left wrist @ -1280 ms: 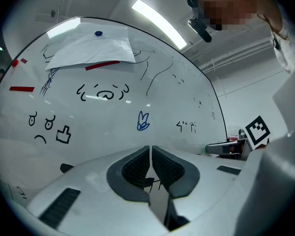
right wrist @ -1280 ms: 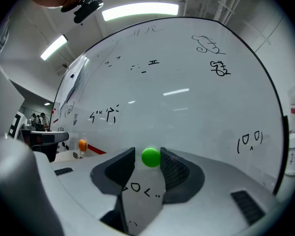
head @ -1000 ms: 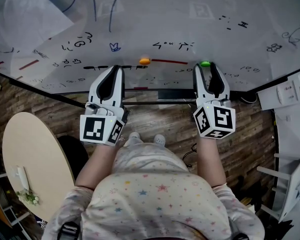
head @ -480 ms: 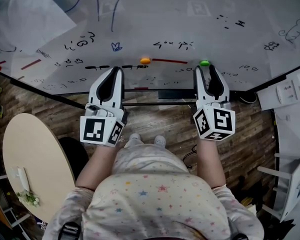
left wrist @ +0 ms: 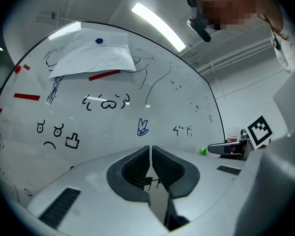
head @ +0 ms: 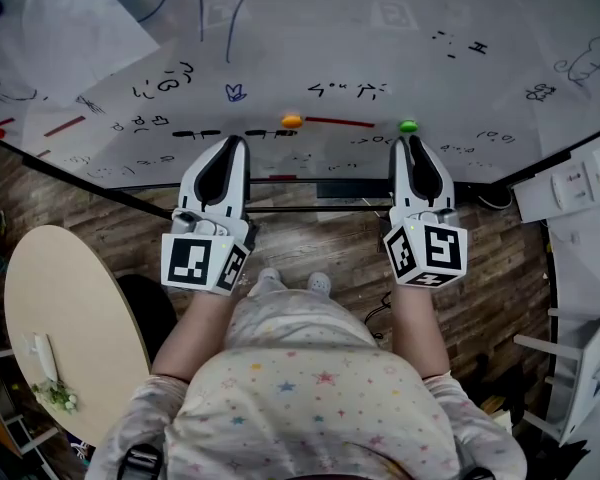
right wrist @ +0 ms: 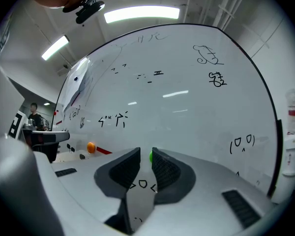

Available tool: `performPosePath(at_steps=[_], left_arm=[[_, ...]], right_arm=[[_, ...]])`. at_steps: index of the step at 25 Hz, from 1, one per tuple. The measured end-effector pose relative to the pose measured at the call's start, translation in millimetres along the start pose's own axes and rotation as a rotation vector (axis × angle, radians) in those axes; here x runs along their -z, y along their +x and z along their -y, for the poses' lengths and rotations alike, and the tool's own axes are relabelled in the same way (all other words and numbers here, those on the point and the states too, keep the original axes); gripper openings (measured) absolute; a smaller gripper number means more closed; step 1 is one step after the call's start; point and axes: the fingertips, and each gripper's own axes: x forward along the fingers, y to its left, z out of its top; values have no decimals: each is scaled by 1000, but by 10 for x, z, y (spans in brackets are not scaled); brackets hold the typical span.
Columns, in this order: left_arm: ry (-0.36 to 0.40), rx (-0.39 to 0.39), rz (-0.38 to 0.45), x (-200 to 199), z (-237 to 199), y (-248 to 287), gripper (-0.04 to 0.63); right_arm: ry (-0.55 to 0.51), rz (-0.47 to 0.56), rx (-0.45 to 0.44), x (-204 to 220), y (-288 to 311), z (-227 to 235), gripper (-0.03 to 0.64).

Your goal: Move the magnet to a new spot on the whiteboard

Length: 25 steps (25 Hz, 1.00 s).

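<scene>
Our right gripper (head: 410, 142) is clenched on the small round green magnet (head: 408, 126). The right gripper view shows the magnet pinched between the jaw tips, against the lower part of the scribbled white whiteboard (head: 320, 38). Our left gripper (head: 235, 143) is closed on nothing, its tips near the board's lower edge. A small round orange magnet (head: 292, 121) sits on the board between the two grippers, at the left end of a short red line (head: 340, 122).
</scene>
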Motion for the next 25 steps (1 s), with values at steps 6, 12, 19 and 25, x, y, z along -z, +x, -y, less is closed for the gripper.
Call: performPosePath(at_steps=[6,12,19,25], left_arm=[[0,-2,5,-9,1,-22,26],[5,-3,7,-20,-6,-35,24],[10,0,2,-16,-13,-42,23],[11,0,-4,5,-25,-36,23]], right_arm=[[-4,9,-7,-15,-31,-39,38],[-12,16,-20,-17,-56,-98,2],[-15,11,-49,7,-46,-220,2],[-12,11,-67,23,-20,-285,2]])
